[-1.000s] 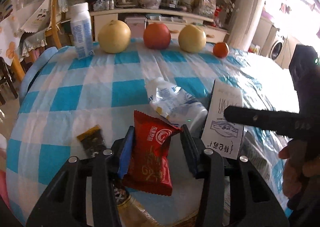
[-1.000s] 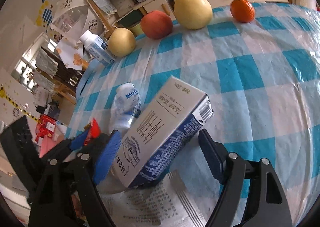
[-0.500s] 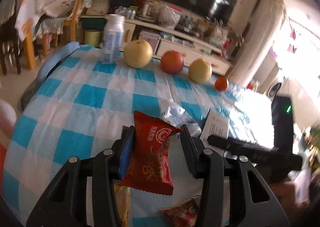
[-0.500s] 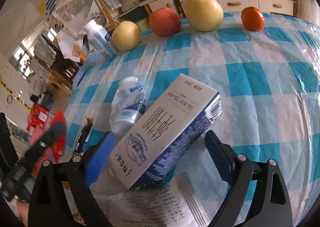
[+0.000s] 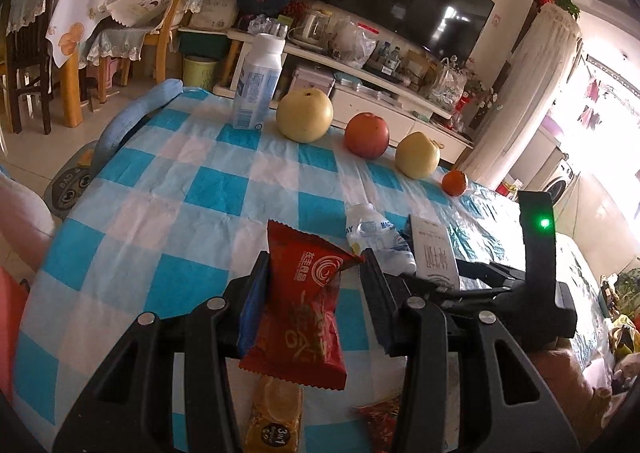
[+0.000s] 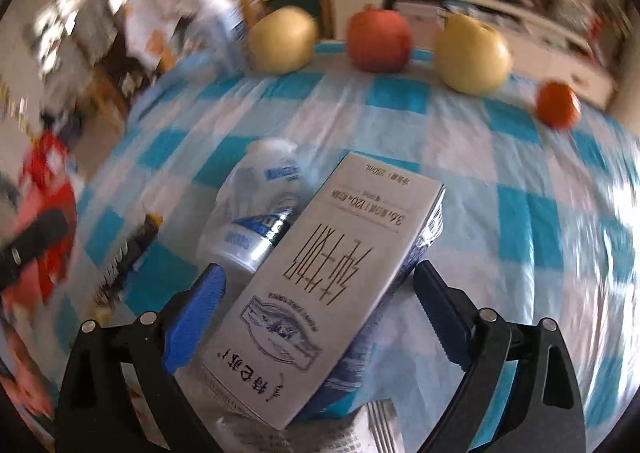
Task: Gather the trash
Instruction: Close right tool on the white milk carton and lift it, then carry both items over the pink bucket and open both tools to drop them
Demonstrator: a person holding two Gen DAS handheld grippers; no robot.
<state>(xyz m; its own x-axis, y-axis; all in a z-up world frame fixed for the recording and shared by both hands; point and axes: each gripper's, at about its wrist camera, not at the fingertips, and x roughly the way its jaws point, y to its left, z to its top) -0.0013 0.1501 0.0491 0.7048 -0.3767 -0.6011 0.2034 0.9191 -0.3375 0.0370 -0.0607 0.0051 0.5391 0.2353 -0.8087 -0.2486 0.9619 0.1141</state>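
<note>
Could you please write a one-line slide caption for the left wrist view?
Left hand-held gripper clamps a red snack wrapper above the blue-checked tablecloth, fruit lined up behind.

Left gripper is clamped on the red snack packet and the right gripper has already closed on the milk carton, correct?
Not quite. In the right wrist view the right gripper stands open around the milk carton, jaws just widened. The left gripper does clamp the red snack packet.

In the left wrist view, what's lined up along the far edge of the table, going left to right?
Upright white bottle → big yellow pear → red apple → smaller yellow pear → small orange.
</note>
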